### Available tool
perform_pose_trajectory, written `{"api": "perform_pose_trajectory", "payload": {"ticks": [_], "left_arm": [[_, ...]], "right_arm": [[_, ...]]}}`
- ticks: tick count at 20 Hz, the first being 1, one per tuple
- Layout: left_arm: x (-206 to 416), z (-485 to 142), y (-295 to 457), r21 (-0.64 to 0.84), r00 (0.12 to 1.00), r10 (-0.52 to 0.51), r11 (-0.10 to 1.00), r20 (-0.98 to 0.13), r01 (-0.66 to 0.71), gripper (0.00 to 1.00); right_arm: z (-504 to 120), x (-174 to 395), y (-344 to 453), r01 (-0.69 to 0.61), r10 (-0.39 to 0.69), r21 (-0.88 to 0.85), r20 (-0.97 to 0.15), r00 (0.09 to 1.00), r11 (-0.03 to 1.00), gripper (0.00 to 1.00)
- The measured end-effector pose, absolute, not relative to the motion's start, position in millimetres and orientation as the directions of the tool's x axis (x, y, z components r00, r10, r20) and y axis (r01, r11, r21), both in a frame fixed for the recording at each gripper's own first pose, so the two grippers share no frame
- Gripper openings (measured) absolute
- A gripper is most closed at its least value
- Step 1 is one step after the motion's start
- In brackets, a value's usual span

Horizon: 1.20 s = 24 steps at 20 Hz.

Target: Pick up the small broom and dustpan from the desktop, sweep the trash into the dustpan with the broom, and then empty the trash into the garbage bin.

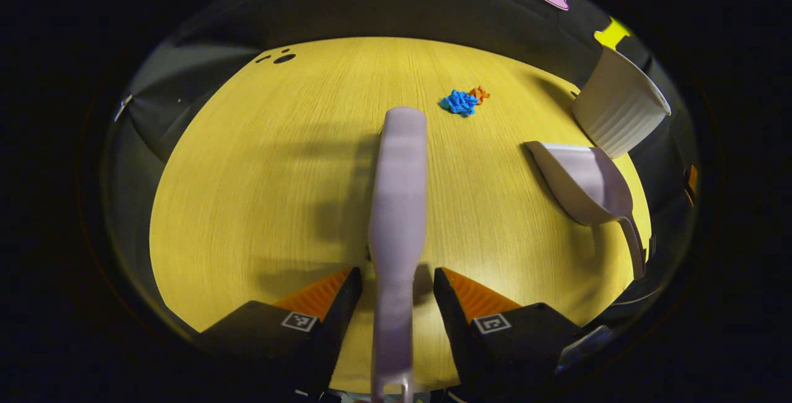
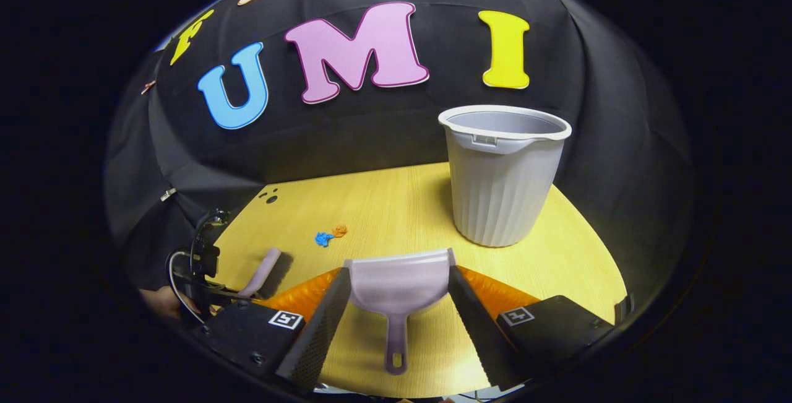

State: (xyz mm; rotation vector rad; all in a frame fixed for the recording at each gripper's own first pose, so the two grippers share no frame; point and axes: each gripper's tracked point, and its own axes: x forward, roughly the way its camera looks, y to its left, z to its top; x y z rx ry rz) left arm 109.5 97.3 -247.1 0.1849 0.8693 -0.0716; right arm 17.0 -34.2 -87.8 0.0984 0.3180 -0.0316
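Bare wooden table (image 1: 260, 161) lies open left of the broom (image 1: 399, 192), which runs lengthwise toward the blue and orange scraps (image 1: 463, 101). To the right, the dustpan (image 1: 581, 183) and the ribbed bin (image 2: 502, 174) just behind it block the far right corner

No readable words, brand names or numbers are showing on anything on the table. The only sign-like marks are small square black-and-white coded tags, and these are carrying a block pattern, not letters or digits. In the left gripper view, the left gripper (image 1: 398, 279) is wearing one tag on each black finger mount, the left tag (image 1: 300, 321) and the right tag (image 1: 492, 324). In the right gripper view, the right gripper (image 2: 399, 279) is bearing the same kind of pair, one tag (image 2: 284, 319) on its left mount and another tag (image 2: 518, 315) on its right mount.
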Motion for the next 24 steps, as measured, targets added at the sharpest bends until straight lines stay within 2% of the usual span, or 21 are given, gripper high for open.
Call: {"api": "perform_pose_trajectory", "payload": {"ticks": [4, 5, 6, 7, 9, 13, 16, 24], "left_arm": [[112.4, -250.1, 104.5, 0.182, 0.646, 0.044, 0.972, -0.762, 0.149, 0.59], [111.9, -250.0, 107.6, 0.210, 0.648, 0.063, 0.966, -0.759, 0.152, 0.57], [112.5, -250.2, 109.3, 0.229, 0.653, 0.071, 0.960, -0.754, 0.160, 0.46], [113.1, -250.4, 107.2, 0.231, 0.659, 0.065, 0.958, -0.749, 0.168, 0.40], [113.6, -251.0, 106.6, 0.229, 0.671, 0.060, 0.959, -0.739, 0.166, 0.34], [114.3, -249.0, 106.8, 0.215, 0.709, 0.045, 0.965, -0.703, 0.152, 0.32], [108.9, -239.1, 91.3, 0.114, 0.762, -0.043, 0.982, -0.646, 0.152, 0.29], [83.3, -220.3, 102.6, 0.076, 0.797, -0.052, 0.990, -0.602, 0.122, 0.27]], "right_arm": [[-97.4, 15.3, -33.0, 0.043, -0.008, 0.093, -0.346, 0.938, 0.995, 0.99], [-102.1, 15.6, -31.7, 0.041, -0.005, 0.093, -0.361, 0.933, 0.995, 0.99], [-106.0, 15.4, -31.6, 0.041, -0.003, 0.094, -0.376, 0.926, 0.995, 0.99], [-112.2, 15.1, -31.1, 0.041, 0.000, 0.094, -0.397, 0.918, 0.995, 0.99], [-123.6, 15.2, -28.4, 0.039, 0.009, 0.102, -0.435, 0.900, 0.994, 0.99], [-145.1, 13.8, -22.6, 0.024, 0.031, 0.102, -0.504, 0.863, 0.995, 0.99], [-159.3, 12.5, -19.6, 0.012, 0.030, 0.073, -0.550, 0.835, 0.997, 0.99], [-192.2, 15.6, -6.9, -0.002, 0.051, 0.079, -0.632, 0.773, 0.997, 0.99]]}}
